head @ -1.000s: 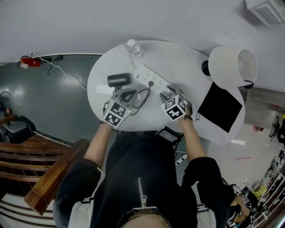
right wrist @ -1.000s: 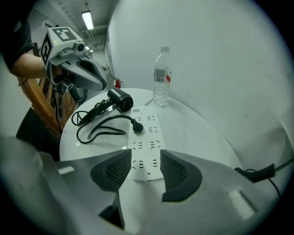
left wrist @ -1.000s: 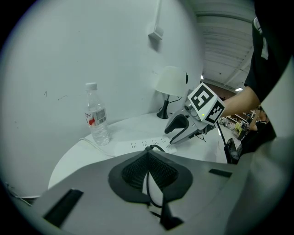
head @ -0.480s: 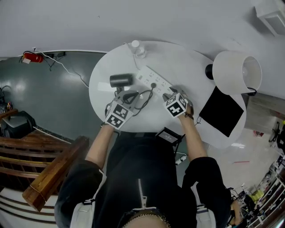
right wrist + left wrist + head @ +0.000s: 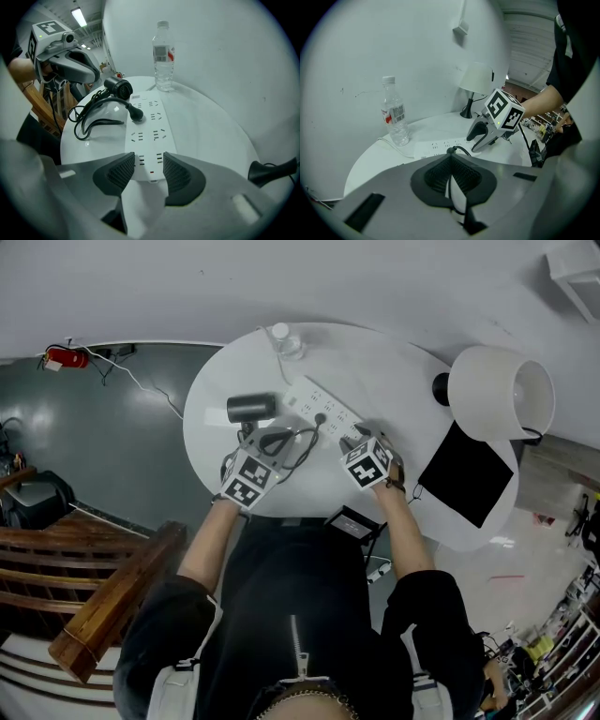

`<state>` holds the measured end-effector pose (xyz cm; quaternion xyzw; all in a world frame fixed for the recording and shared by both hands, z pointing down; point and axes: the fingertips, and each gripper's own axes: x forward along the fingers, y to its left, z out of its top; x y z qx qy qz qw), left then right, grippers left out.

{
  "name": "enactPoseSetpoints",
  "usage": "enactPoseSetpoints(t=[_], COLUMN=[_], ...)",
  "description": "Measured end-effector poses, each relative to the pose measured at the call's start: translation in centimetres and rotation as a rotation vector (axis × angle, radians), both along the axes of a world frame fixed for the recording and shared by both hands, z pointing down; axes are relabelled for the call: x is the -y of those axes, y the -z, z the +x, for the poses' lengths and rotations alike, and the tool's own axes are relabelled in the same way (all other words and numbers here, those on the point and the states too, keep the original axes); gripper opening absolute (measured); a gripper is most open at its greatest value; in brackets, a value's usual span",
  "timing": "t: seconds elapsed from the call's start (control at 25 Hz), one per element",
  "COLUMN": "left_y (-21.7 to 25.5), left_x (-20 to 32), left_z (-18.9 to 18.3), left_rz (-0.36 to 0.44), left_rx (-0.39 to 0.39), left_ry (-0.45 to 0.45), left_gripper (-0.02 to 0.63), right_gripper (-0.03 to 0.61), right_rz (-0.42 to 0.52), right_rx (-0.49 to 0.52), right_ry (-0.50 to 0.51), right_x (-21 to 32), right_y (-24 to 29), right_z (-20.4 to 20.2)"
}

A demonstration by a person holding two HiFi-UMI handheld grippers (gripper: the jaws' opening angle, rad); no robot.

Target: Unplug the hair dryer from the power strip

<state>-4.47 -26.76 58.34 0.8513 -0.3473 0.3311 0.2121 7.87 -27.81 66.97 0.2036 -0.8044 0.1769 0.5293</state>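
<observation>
A white power strip [image 5: 323,412] lies across the round table [image 5: 394,371], with the black plug [image 5: 136,114] seated in it. The dark hair dryer [image 5: 251,408] lies left of the strip, and its cord [image 5: 89,117] loops toward me. My left gripper [image 5: 267,442] is shut on that cord, a thin black line pinched between its pads [image 5: 461,176], just short of the plug [image 5: 452,150]. My right gripper [image 5: 149,161] stands open, pointing steeply down, its pads over the two sides of the strip's near end [image 5: 150,171].
A clear water bottle [image 5: 284,338] stands at the table's far edge behind the strip. At the right are a white-shaded lamp [image 5: 497,390] and a black square mat [image 5: 466,468]. A dark wooden bench [image 5: 84,615] stands at the lower left.
My right gripper has sunk a little onto the near end of the strip. The left gripper keeps its hold on the cord and has stayed in place.
</observation>
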Motion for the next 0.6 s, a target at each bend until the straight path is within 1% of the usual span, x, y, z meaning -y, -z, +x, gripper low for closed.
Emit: enactPoseSetpoints(t=[0.28, 0.44, 0.6], left_y=[-0.4, -0.9, -1.2], left_x=[1.7, 2.4, 2.9], left_z=[1.4, 2.5, 2.8], left_rz=[0.018, 0.003, 0.006], left_rx=[0.01, -0.004, 0.006], left_ry=[-0.043, -0.088, -0.111], left_gripper=[0.009, 0.011, 0.011], right_gripper=[0.181, 0.181, 0.181], right_rz=[-0.028, -0.025, -0.021], right_rx=[-0.013, -0.006, 0.004], right_ry=[-0.002, -0.007, -0.009], right_x=[0.0, 0.1, 0.1], right_y=[-0.2, -0.1, -0.1], right_z=[0.1, 0.2, 0.0])
